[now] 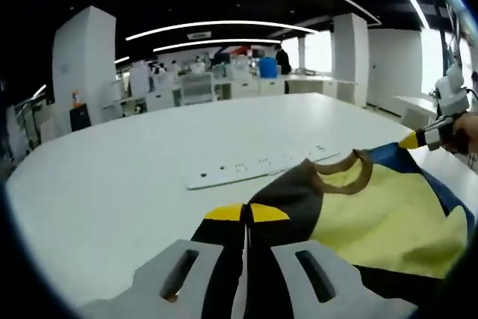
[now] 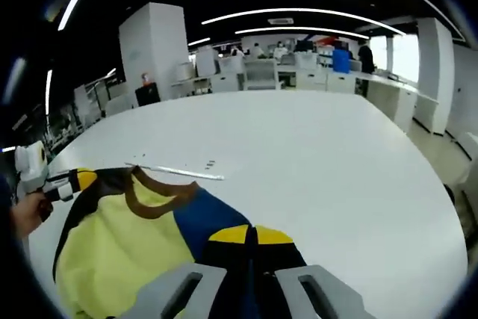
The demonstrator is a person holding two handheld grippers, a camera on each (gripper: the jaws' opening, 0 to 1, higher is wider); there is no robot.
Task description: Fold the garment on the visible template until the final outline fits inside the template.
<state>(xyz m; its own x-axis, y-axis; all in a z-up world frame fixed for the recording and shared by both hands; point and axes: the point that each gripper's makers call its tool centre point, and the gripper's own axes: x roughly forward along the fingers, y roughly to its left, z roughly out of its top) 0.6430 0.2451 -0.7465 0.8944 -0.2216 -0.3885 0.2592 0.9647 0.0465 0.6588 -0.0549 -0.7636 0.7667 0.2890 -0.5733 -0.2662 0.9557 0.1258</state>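
A shirt with a yellow body (image 1: 388, 214), brown collar (image 1: 340, 166), one black shoulder and one blue shoulder is stretched between both grippers over a white table (image 1: 134, 162). My left gripper (image 1: 246, 213) is shut on the black shoulder cloth, its yellow tips pressed together. My right gripper (image 2: 250, 235) is shut on the blue shoulder cloth (image 2: 205, 218). The right gripper (image 1: 418, 140), held by a hand, enters the left gripper view from the right. In the right gripper view the left gripper (image 2: 86, 179) grips the black edge beside the collar (image 2: 153, 198) and the yellow body (image 2: 112, 252).
A flat white strip with dark marks (image 1: 254, 166) lies on the table just beyond the collar, and it is a thin line (image 2: 175, 172) in the right gripper view. The wide tabletop (image 2: 321, 155) stretches ahead. Office desks, white pillars and a person stand far behind.
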